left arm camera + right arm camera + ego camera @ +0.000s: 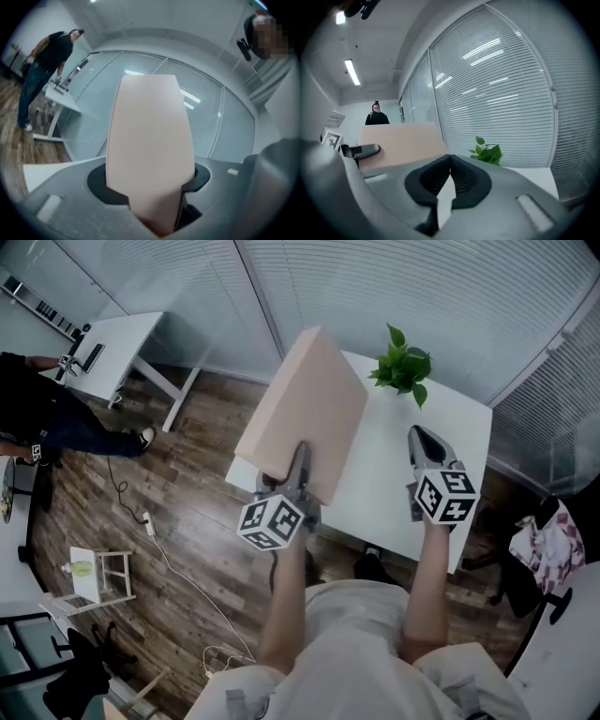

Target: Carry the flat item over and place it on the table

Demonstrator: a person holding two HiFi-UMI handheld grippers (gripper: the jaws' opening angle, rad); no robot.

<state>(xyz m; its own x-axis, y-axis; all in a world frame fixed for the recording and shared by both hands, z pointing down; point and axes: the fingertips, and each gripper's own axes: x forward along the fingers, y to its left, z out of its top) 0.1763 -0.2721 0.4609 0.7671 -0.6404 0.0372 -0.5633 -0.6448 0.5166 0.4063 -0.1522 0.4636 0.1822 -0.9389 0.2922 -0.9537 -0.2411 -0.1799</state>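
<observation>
A flat pale pink board point(305, 404) stands tilted on edge over the near left corner of the white table point(450, 427). My left gripper point(298, 465) is shut on the board's near edge. In the left gripper view the board point(150, 136) fills the gap between the jaws of that gripper point(151, 177), and the dark pads press on both its faces. My right gripper point(420, 437) hovers over the table to the right of the board. Its jaws point(450, 158) are shut with their tips touching and nothing between them. The right gripper view also shows the board point(401, 143) at left.
A green potted plant point(403, 367) stands at the table's far edge, also in the right gripper view point(487, 152). Blinds and glass walls rise behind it. A person in dark clothes point(47, 418) stands by a second white desk point(127, 343). A small stool point(103, 573) and a cable point(178, 573) lie on the wood floor.
</observation>
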